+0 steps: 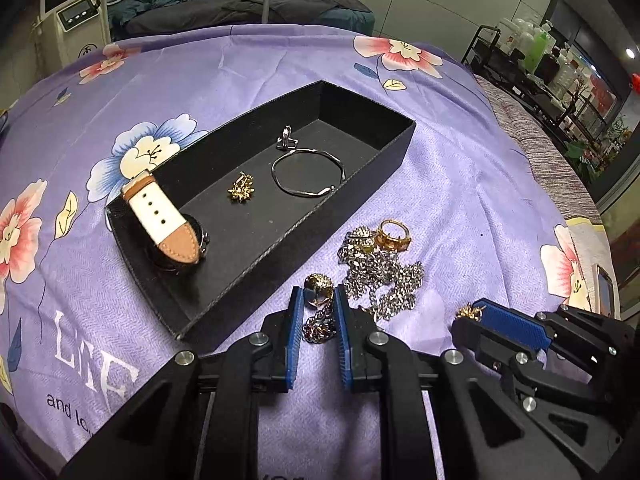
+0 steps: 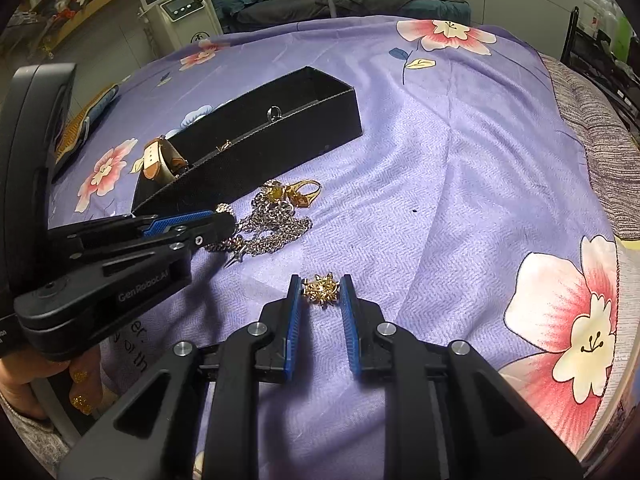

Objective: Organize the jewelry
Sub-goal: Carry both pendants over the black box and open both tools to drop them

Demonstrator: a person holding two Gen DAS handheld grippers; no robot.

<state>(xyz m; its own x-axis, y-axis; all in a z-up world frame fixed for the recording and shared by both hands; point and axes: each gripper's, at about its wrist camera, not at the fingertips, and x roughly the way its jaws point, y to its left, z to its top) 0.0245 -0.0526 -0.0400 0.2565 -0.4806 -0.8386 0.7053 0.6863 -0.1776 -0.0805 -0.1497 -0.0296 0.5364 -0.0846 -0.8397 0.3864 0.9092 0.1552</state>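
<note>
A black tray [image 1: 362, 184] on the purple cloth holds a white-strap watch [image 1: 162, 216], a gold earring [image 1: 240, 192], a silver bangle [image 1: 308, 174] and a silver ring [image 1: 286, 140]. Beside it lie a silver chain pile [image 1: 384, 276] and a gold ring [image 1: 394, 234]. My left gripper [image 1: 318, 300] is shut on a gold ball pendant [image 1: 318, 288] with a chain hanging from it. My right gripper [image 2: 321, 290] is closed around a gold flower earring [image 2: 321, 289] on the cloth; it also shows in the left wrist view [image 1: 470, 312]. The tray [image 2: 280, 136] is far left in the right wrist view.
The purple floral cloth [image 2: 440, 160] covers a bed-like surface. A grey striped blanket [image 2: 600, 136] lies along the right edge. A white machine [image 1: 76, 12] and dark bedding stand behind. A phone-like object [image 2: 80, 128] lies left of the tray.
</note>
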